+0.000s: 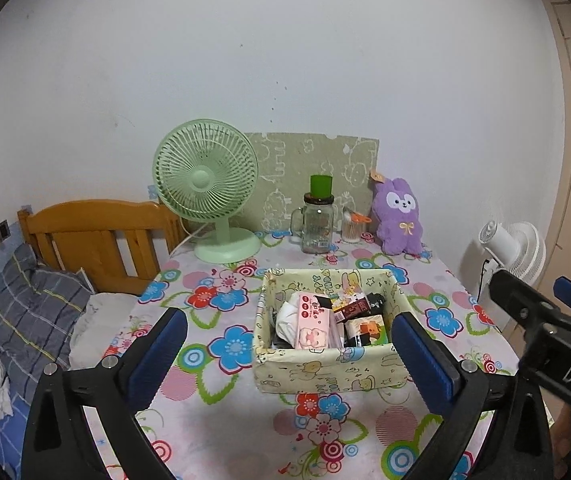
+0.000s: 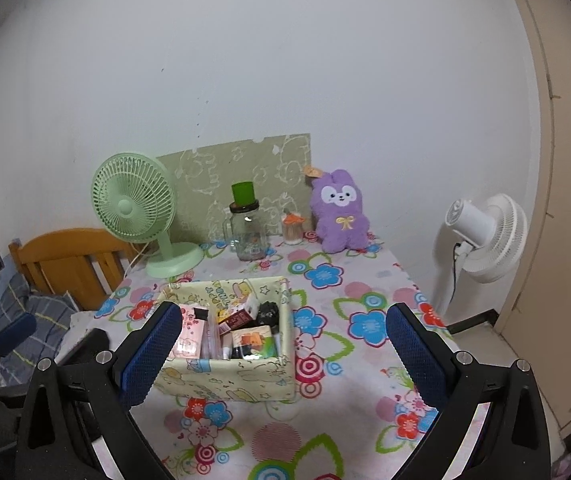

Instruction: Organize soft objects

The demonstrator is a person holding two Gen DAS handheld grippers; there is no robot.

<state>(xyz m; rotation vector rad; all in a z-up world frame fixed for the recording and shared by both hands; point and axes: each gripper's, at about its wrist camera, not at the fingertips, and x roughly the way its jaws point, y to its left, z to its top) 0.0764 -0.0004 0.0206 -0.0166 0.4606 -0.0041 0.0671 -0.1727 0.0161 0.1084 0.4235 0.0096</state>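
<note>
Purple plush rabbit [image 2: 339, 212] stands upright at the bench's [image 2: 369, 280] far edge, nearer the right claw [image 2: 285, 352] (both claws spread, empty), beyond the fabric box [image 2: 225, 376].

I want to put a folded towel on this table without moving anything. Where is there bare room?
Free: the floral tablecloth right of the fabric box, up to the table's edge, and the near strip in front of the box. Also left of it, below the green fan. Crowded: the back row, fan, glass jar, purple plush.
</note>
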